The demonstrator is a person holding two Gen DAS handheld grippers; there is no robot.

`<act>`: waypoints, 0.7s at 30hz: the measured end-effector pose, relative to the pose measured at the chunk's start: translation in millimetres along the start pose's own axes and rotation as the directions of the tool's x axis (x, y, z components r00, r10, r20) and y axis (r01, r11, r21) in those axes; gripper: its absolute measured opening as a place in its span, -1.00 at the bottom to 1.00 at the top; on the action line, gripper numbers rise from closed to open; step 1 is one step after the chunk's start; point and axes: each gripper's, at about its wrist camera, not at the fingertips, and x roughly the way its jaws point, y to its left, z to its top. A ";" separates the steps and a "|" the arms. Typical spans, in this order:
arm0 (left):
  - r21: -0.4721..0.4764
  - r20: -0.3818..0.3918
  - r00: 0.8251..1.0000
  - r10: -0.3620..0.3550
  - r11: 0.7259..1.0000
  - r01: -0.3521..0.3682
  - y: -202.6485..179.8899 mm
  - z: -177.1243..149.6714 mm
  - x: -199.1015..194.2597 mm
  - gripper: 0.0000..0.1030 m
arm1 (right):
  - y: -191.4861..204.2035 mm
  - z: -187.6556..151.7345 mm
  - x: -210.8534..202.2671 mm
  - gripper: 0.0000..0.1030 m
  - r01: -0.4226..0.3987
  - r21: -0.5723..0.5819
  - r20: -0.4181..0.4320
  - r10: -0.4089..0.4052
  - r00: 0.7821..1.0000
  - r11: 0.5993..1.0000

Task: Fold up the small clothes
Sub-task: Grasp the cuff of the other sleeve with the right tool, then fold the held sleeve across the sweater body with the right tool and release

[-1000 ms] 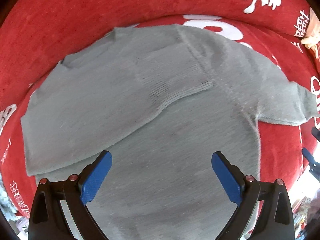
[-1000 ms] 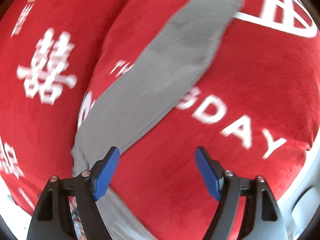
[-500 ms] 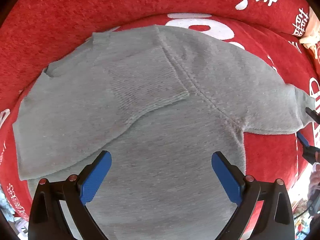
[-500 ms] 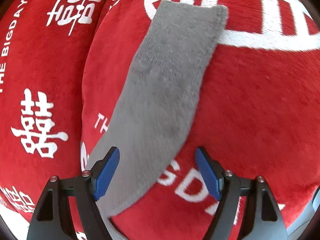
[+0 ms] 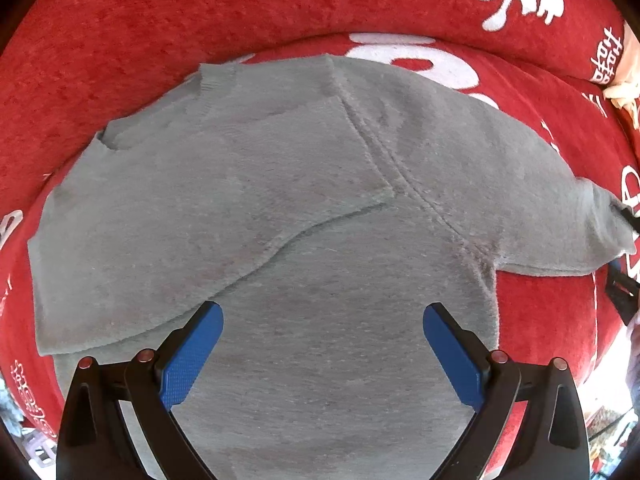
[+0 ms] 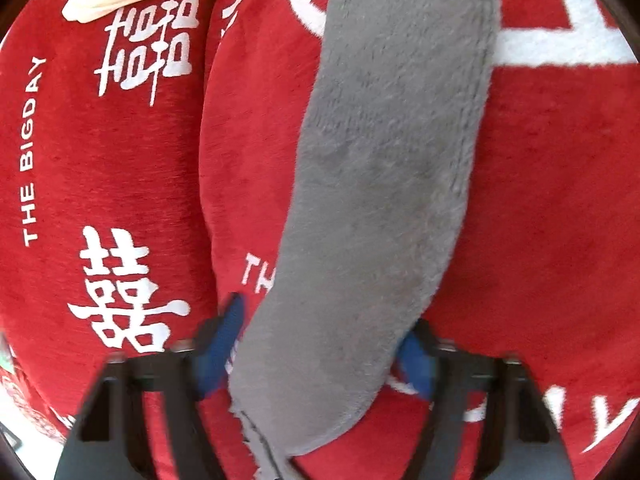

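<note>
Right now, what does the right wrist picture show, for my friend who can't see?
A grey sweater sleeve lies stretched across a red cushion with white writing. The right hand-held gripper straddles the sleeve's near end.

The red cushion cover [image 6: 120, 184] reads "THE BIGDAY" beside white double-happiness characters.

Grey knit sweater [image 5: 320, 240] lies flat, one sleeve folded across its body.

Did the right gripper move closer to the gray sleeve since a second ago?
Yes. The right gripper slid toward the sleeve: its fingers now straddle it, where before the sleeve lay mostly ahead. The white "THE" print on the cushion sits nearer too.
</note>
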 end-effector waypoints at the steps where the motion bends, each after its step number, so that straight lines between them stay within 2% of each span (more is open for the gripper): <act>1: -0.005 0.009 1.000 -0.003 1.000 0.003 4.0 -0.5 -1.6 0.96 | 0.9 -0.8 3.6 -0.53 -0.019 0.014 -0.016 0.019 1.000 1.000; 2: -0.012 0.018 1.000 -0.007 1.000 0.007 7.2 -1.1 -3.7 0.96 | 1.7 -2.0 5.4 -0.88 -0.043 0.023 -0.027 0.043 0.999 0.999; 5: -0.037 0.051 0.999 -0.016 0.999 0.018 23.5 -2.5 -10.0 0.96 | 16.7 -8.8 5.5 -0.89 -0.099 -0.015 -0.038 0.099 0.994 0.995; 11: -0.083 0.103 0.995 0.018 0.997 -0.010 62.3 -3.2 -22.8 0.96 | 76.3 -38.8 12.7 -0.89 -0.228 -0.155 -0.144 0.206 0.968 0.961; 16: -0.131 0.136 0.991 0.013 0.991 0.005 111.9 -7.9 -33.9 0.96 | 147.3 -96.0 36.4 -0.88 -0.313 -0.329 -0.287 0.222 0.932 0.891; 21: -0.192 0.143 0.989 0.025 0.981 0.003 161.6 -15.4 -38.1 0.96 | 210.2 -186.8 75.9 -0.88 -0.345 -0.534 -0.414 0.118 0.903 0.772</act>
